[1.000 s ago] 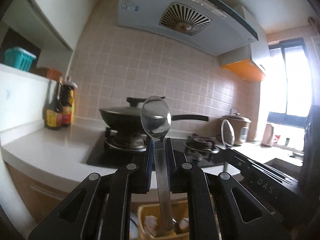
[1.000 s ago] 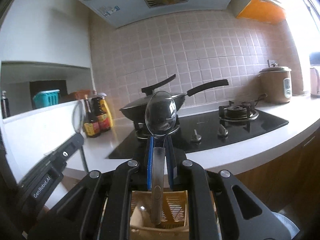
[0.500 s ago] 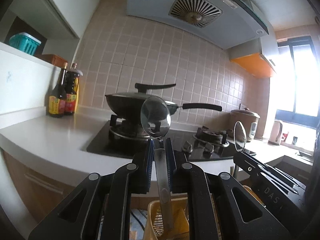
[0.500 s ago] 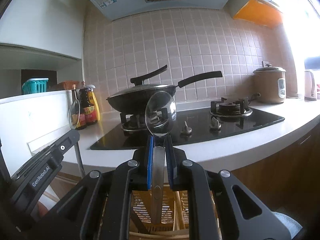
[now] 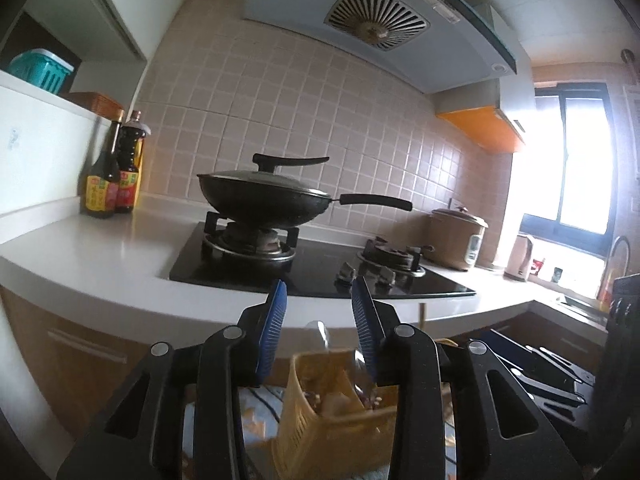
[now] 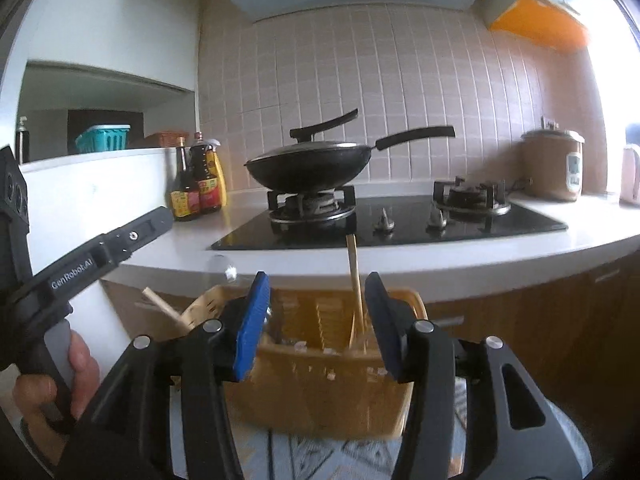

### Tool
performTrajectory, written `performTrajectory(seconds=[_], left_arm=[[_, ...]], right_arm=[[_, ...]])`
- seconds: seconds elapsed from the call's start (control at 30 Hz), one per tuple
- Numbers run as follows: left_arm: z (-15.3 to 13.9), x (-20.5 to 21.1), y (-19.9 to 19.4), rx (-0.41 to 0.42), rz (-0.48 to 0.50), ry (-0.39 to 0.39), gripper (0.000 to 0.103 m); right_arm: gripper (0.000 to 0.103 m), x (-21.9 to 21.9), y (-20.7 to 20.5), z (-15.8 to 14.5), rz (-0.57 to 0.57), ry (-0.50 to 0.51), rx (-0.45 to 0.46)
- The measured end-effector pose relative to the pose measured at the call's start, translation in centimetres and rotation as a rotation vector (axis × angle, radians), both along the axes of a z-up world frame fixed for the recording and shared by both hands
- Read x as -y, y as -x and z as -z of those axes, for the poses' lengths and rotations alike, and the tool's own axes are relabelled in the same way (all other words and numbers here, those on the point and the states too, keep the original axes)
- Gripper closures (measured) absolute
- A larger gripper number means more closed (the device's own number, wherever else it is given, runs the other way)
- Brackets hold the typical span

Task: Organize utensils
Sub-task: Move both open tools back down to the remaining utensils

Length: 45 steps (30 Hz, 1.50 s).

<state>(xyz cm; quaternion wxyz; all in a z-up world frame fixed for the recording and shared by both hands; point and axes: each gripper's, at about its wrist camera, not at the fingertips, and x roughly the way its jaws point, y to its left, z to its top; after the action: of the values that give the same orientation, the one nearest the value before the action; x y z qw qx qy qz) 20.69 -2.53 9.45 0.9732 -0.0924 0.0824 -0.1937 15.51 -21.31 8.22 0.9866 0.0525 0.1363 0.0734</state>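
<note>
While both spoons were clamped before, left gripper (image 5: pixel 320 304) and right gripper (image 6: pixel 316 300) now spread wide (nothing held), yellow basket (image 6: pixel 320 392) below, white counter (image 6: pixel 400 256) behind.

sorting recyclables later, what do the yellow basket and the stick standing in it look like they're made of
Yellow basket: looks like moulded plastic, matte, with slotted, slightly translucent walls. Stick standing inside it: pale tan, dull, straight, probably wood or bamboo, likely a chopstick; the blur leaves that open.
</note>
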Motion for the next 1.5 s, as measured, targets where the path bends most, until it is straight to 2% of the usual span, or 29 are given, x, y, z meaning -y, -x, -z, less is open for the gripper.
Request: performTrajectory(seconds=[0.23,0.37,0.43,0.53,0.63,0.77,0.93,1.07,1.17,1.3,1.43,1.5], left_arm=[[-1.7,-1.4,4.5,-0.024,0.025,-0.026,0.070],[-3.1,-2.0,6.8,-0.059,0.046,-0.053,0.070],[-3.4,-2.0,7.4,-0.103,0.065,-0.074,0.070],[-2.4,-1.9,7.7,-0.251,0.110,-0.121,0.070],[-0.2,-2.3,7.6,-0.394,0.152,-0.117,0.070],[4.0,-3.1,7.2,-0.574,0.167,-0.099,0.071],[8.2,-3.7,7.1,-0.727,0.188,-0.088,0.072],[11.1,-3.3,7.3,-0.811,0.213,-0.101,0.072],[12.1,-2.8,7.4,-0.833,0.230,-0.103,0.072],[12.6,-2.1,7.3,-0.842,0.245,-0.107,0.072],[13.4,-1.5,6.9,-0.867,0.252,-0.109,0.072],[13.7,-1.2,7.0,-0.877,0.259,-0.110,0.072]], right_arm=[[0.057,1.6,3.6,-1.4,-0.001,-0.056,-0.077],[0.055,2.5,4.7,-1.8,0.004,-0.087,-0.176],[0.055,2.4,5.0,-1.4,0.000,-0.074,-0.280],[0.055,1.4,4.9,0.6,0.008,0.011,-0.481],[0.055,0.2,5.4,4.2,-0.089,0.011,-0.681],[0.056,-2.5,7.1,8.5,-0.218,0.068,-0.812],[0.067,-5.4,9.2,11.0,-0.262,0.133,-0.835],[0.069,-6.9,9.9,11.8,-0.254,0.167,-0.819],[0.076,-8.1,10.3,12.5,-0.240,0.194,-0.821],[0.077,-8.6,9.6,12.8,-0.223,0.222,-0.815],[0.089,-9.3,10.3,12.9,-0.189,0.289,-0.784],[0.092,-9.1,10.6,12.9,-0.179,0.291,-0.787]])
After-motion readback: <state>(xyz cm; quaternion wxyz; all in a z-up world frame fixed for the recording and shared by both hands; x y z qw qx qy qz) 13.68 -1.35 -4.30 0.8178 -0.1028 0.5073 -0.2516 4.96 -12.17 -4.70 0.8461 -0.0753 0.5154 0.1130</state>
